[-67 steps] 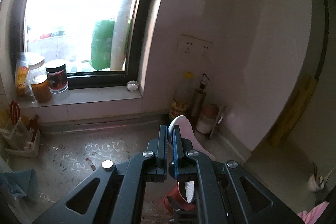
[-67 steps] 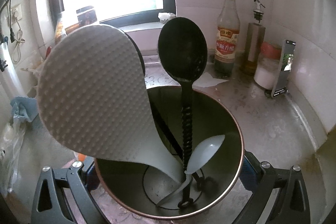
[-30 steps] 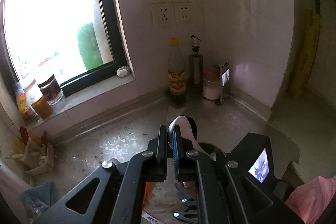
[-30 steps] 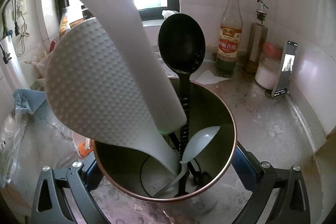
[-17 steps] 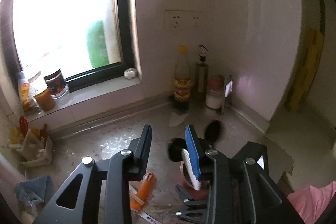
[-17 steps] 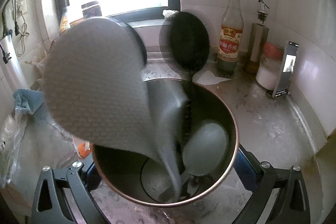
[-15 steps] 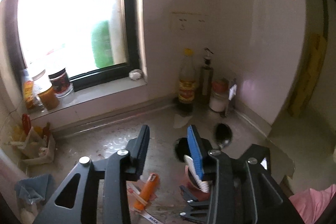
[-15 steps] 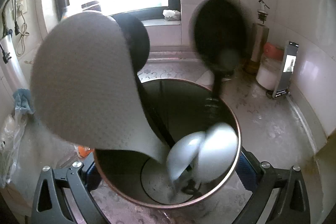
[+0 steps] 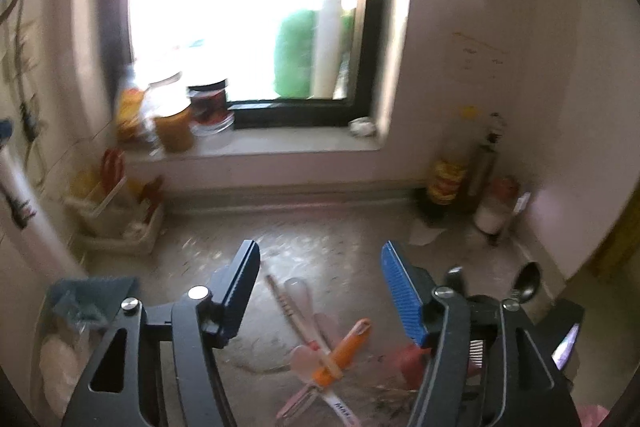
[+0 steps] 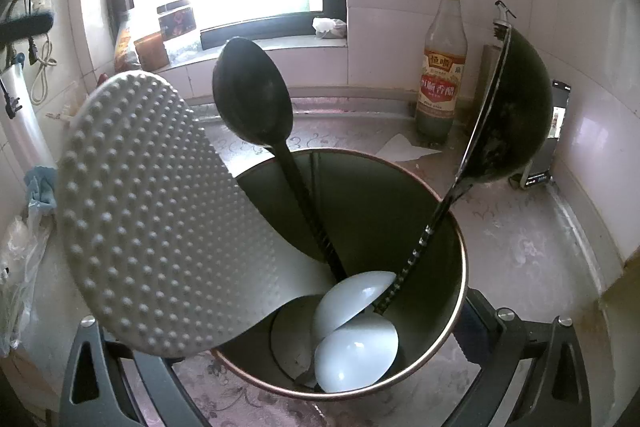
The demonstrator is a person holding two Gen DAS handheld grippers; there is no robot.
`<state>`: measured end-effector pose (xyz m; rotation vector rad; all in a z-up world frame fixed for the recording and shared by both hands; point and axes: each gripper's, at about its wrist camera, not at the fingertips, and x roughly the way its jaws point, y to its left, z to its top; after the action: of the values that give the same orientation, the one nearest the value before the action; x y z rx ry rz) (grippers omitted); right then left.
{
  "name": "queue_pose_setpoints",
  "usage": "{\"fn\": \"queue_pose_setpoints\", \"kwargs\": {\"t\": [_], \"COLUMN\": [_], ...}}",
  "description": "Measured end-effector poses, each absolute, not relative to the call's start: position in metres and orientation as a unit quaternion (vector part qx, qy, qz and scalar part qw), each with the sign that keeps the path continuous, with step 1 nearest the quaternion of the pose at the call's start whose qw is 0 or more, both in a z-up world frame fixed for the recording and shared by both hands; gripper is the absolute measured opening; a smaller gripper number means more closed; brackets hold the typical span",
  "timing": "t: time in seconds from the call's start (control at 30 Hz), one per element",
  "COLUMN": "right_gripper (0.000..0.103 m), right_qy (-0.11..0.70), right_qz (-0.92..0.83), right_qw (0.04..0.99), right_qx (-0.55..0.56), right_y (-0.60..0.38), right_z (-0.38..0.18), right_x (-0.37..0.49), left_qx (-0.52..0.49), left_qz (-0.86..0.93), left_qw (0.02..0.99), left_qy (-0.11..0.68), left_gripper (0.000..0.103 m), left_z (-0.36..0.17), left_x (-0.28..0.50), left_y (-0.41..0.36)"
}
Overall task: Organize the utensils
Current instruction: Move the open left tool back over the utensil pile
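My right gripper [image 10: 320, 383] clamps the holder cup [image 10: 460, 251] from both sides. Inside it: dimpled rice paddle [image 10: 160, 211] at 9 o'clock, two black ladles [image 10: 252, 99], two white spoons [image 10: 356, 355]. My left gripper [image 9: 320, 291] has just been opening; nothing sits between its jaws. Left to do: loose utensils [image 9: 320, 351] on the counter [image 9: 340, 239], at 6 o'clock between those fingers.

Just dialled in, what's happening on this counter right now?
Utensils are being sorted into a holder pot, clamped by the right gripper. It holds a white rice paddle, black ladles and pale spoons. The left gripper has just been opening its jaws, nothing between them, above an orange peeler lying on the counter.
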<state>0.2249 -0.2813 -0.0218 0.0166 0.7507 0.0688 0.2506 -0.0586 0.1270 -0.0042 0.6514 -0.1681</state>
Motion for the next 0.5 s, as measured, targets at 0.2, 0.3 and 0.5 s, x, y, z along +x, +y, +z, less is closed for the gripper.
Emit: {"fn": "queue_pose_setpoints", "kwargs": {"t": [0.2, 0.3, 0.5], "right_gripper": [0.103, 0.103, 0.103], "right_qy": [0.365, 0.364, 0.366], "right_qz": [0.033, 0.032, 0.026], "right_qw": [0.930, 0.931, 0.930], "right_qx": [0.006, 0.006, 0.009], "right_y": [-0.281, -0.279, -0.278], "right_z": [-0.022, -0.022, -0.023], "right_x": [0.224, 0.224, 0.226], "left_qx": [-0.036, -0.049, -0.073], "left_qz": [-0.022, 0.000, 0.028], "left_qw": [0.930, 0.922, 0.909], "left_qy": [0.366, 0.383, 0.410], "left_gripper": [0.065, 0.065, 0.065], "left_z": [0.103, 0.092, 0.071], "left_x": [0.261, 0.264, 0.270], "left_y": [-0.022, -0.005, 0.022]}}
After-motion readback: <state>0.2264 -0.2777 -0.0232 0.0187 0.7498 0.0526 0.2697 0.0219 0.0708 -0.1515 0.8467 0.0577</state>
